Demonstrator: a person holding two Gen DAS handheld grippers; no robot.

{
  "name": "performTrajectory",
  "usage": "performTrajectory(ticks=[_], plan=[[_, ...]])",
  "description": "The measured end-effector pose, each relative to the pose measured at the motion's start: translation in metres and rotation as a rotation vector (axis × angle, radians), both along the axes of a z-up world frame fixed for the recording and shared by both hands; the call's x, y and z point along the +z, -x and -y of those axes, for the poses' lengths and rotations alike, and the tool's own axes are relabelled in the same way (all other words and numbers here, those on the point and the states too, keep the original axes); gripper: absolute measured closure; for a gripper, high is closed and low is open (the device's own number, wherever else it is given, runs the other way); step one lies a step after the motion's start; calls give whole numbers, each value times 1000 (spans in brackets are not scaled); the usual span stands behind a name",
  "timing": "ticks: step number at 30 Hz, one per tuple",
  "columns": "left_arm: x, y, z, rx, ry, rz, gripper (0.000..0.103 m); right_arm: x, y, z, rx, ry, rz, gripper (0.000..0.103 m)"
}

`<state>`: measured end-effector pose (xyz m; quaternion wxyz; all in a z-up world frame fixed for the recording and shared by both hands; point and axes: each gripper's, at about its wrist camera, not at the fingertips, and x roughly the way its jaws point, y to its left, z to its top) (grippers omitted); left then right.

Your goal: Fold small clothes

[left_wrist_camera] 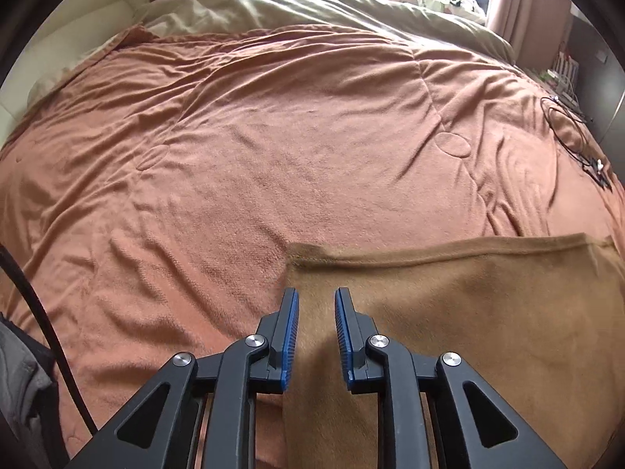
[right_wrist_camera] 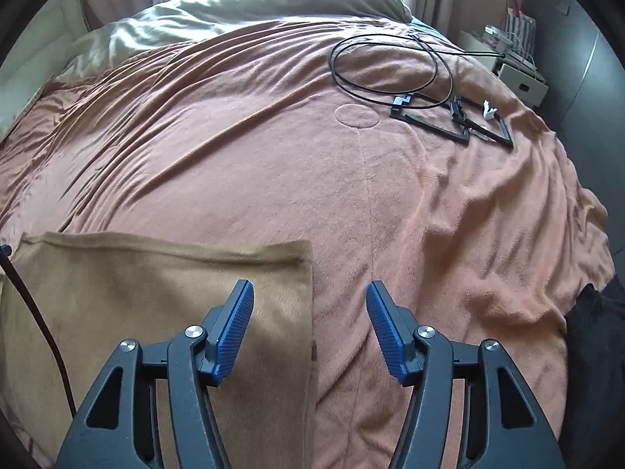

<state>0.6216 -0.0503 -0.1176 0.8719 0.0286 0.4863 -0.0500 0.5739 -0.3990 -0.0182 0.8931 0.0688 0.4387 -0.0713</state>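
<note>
A tan fleece cloth (left_wrist_camera: pixel 468 312) lies flat on the bed's orange blanket (left_wrist_camera: pixel 273 136), its hemmed far edge straight. In the left wrist view my left gripper (left_wrist_camera: pixel 316 301) hovers over the cloth's left edge, its blue pads a narrow gap apart with nothing pinched. In the right wrist view the same cloth (right_wrist_camera: pixel 136 293) fills the lower left. My right gripper (right_wrist_camera: pixel 310 293) stands open wide over the cloth's right edge: the left pad is above the cloth, the right pad above the blanket (right_wrist_camera: pixel 273 156). Neither gripper holds anything.
A coiled black cable (right_wrist_camera: pixel 390 62) and black frame parts (right_wrist_camera: pixel 449 117) lie on the far right of the bed. Beige bedding (left_wrist_camera: pixel 312 4) is piled at the far end. A white bedside unit (right_wrist_camera: pixel 519 78) stands to the right. A dark cable (left_wrist_camera: pixel 39 332) hangs at left.
</note>
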Motion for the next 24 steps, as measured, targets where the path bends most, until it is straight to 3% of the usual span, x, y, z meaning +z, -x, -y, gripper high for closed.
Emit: performTrajectory(ticks=[4, 17, 22, 24], plan=[[9, 24, 6, -30, 9, 24, 82, 0, 25, -11, 36, -8, -9, 45], [5, 123, 44, -156, 39, -23, 81, 9, 118, -42, 192, -29, -45, 45], [1, 158, 57, -167, 74, -23, 57, 1, 147, -57, 179, -61, -65, 45], [-3, 170, 65, -181, 103, -33, 57, 1, 160, -70, 186, -71, -53, 45]])
